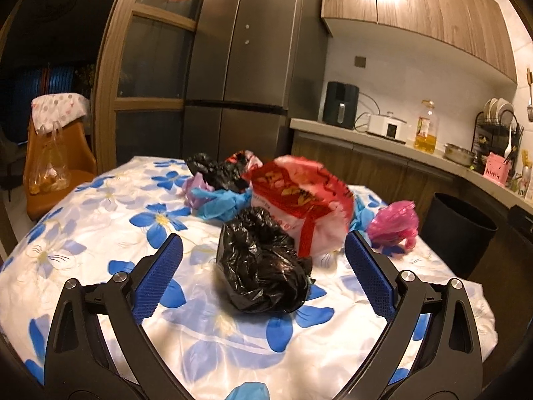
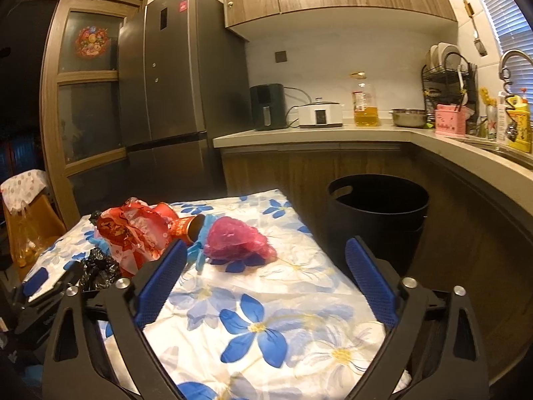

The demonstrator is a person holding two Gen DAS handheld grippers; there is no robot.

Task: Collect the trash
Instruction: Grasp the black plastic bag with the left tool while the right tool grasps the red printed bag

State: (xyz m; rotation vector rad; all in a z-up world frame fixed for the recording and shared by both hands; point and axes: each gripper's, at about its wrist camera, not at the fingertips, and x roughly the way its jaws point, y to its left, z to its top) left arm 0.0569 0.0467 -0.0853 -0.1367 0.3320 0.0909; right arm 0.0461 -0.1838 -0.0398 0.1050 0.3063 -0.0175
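Note:
Crumpled trash lies on a table with a white, blue-flowered cloth (image 1: 100, 233). My left gripper (image 1: 265, 253) is open, its blue pads on either side of a black plastic bag (image 1: 263, 263) without touching it. Behind it lie a red-and-white bag (image 1: 299, 200), blue gloves (image 1: 220, 203), another black bag (image 1: 213, 170) and a pink bag (image 1: 394, 221). My right gripper (image 2: 266, 260) is open and empty above the cloth (image 2: 266, 316), short of the pink bag (image 2: 236, 236). The red bag (image 2: 133, 230) and a red tube (image 2: 186, 226) lie to its left. A black bin (image 2: 378, 213) stands right of the table.
The black bin (image 1: 461, 230) stands on the floor between the table and a wooden kitchen counter (image 2: 333, 133) with appliances and an oil bottle (image 2: 364, 100). A grey fridge (image 1: 246, 66) stands behind. An orange chair (image 1: 56, 160) with a hanging bag is at the left.

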